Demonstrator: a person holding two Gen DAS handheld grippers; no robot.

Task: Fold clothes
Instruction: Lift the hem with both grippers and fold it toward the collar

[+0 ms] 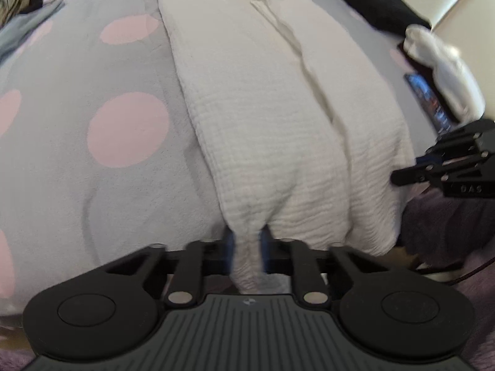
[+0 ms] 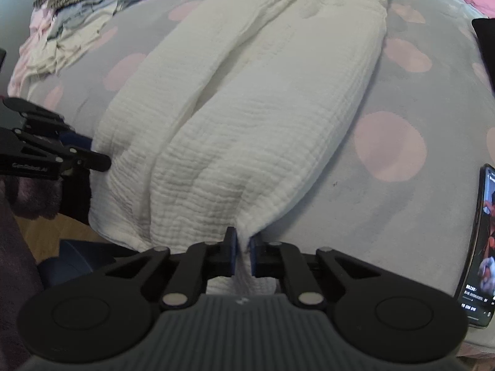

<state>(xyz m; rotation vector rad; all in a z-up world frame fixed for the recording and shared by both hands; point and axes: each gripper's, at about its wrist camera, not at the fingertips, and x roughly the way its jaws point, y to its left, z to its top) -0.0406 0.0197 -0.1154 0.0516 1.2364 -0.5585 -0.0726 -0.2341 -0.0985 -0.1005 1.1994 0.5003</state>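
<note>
A white garment (image 2: 247, 99) lies lengthwise on the bed (image 2: 386, 216), its long axis running away from both tools. The left tool (image 1: 247, 252) and right tool (image 2: 243, 255) each pinch its near hem. A phone (image 2: 482, 247) lies right; clothes (image 2: 77, 21) are heaped far left.

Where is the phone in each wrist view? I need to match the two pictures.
Left wrist view: the phone lies at the right edge, on the bedspread just right of the white garment, above the right gripper.
Right wrist view: the phone stands along the far right edge, lower half, screen lit.
Shared landmark: the white garment, its near hem pinched by both grippers' fingers.
</note>
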